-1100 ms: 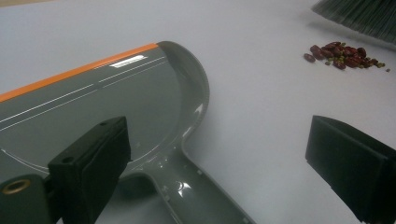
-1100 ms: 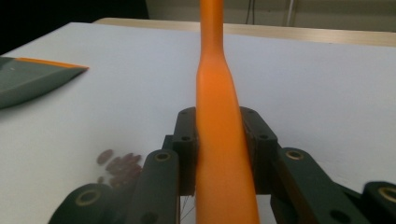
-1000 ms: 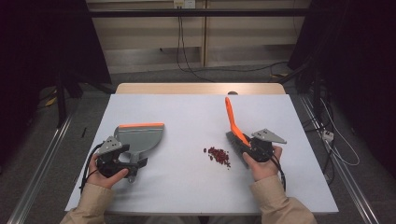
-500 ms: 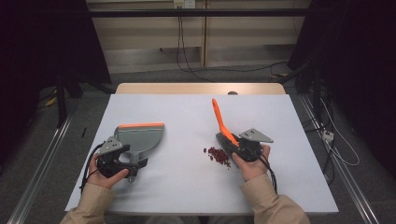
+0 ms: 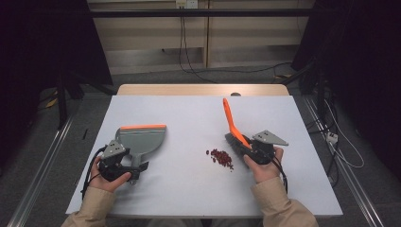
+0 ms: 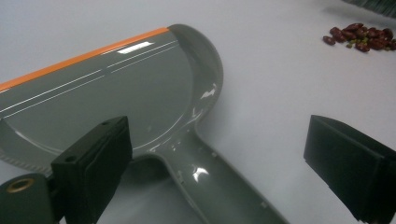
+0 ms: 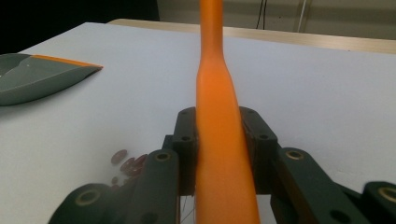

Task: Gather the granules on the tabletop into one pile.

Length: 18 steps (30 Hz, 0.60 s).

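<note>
On table, right of centre | right gripper (image 5: 247,147) clamps orange brush (image 5: 232,124) handle | bristles just beside red beans (image 5: 221,157) | left gripper (image 5: 124,169) spread astride dustpan (image 5: 141,140) handle

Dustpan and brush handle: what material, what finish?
Dustpan: looks like grey moulded plastic, glossy, going by the sharp light reflections; its orange lip strip may be rubber. Brush handle: orange, smooth and matte, probably plastic.
</note>
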{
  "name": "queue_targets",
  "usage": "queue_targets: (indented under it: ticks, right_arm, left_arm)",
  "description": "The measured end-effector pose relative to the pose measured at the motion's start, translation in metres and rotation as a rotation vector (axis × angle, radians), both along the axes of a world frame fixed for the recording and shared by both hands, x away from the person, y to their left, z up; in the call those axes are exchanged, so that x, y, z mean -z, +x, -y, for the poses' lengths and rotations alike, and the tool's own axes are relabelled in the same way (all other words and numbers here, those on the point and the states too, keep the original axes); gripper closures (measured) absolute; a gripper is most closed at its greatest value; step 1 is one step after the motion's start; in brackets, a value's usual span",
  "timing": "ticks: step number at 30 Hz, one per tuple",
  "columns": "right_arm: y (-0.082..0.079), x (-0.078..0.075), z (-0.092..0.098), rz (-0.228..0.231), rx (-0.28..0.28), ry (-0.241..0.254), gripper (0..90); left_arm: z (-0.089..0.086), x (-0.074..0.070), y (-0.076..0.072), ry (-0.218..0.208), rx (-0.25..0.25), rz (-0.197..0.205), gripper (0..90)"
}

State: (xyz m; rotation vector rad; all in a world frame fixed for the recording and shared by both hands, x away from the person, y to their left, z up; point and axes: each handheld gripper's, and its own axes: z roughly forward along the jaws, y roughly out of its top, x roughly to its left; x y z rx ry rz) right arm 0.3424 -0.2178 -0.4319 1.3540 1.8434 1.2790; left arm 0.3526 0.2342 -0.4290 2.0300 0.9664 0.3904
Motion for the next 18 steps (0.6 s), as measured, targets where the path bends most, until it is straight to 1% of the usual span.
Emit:
queue_targets:
  ticks: [1,4,6,9,11,13,14,15,18]
  right_arm:
    - [-0.0003,-0.0001,0.0002,0.002,-0.006,0.004,70.9]
    - [-0.0007,-0.0019,0.0009,0.012,-0.030,0.014,70.9]
    - [-0.0012,-0.0043,0.0010,0.021,-0.060,0.029,70.9]
    - [-0.0024,-0.0077,-0.0012,0.045,-0.117,0.026,70.9]
    - [-0.0030,-0.0092,-0.0030,0.050,-0.143,0.042,71.0]
    - [-0.0031,-0.0094,-0.0030,0.045,-0.151,0.055,70.9]
    - [-0.0028,-0.0090,-0.0028,0.045,-0.153,0.051,71.0]
    - [-0.0025,-0.0084,-0.0022,0.043,-0.149,0.050,71.0]
    - [-0.0017,-0.0068,0.0000,0.040,-0.143,0.050,71.0]
  left_arm:
    - [-0.0010,0.0008,-0.0004,-0.004,-0.011,-0.003,7.8]
    - [-0.0048,0.0011,-0.0008,-0.009,-0.020,0.001,8.1]
    - [-0.0062,0.0011,-0.0014,-0.012,-0.026,-0.002,8.1]
    - [-0.0076,0.0019,-0.0015,-0.006,-0.022,-0.014,8.0]
    - [-0.0066,0.0029,-0.0019,-0.010,-0.028,-0.014,8.1]
    - [-0.0058,0.0030,-0.0016,-0.006,-0.025,-0.014,8.0]
    - [-0.0049,0.0035,-0.0017,-0.006,-0.029,-0.016,8.0]
    - [-0.0048,0.0036,-0.0015,0.005,-0.026,-0.020,8.0]
    - [-0.0037,0.0050,-0.0022,0.040,-0.041,-0.012,8.1]
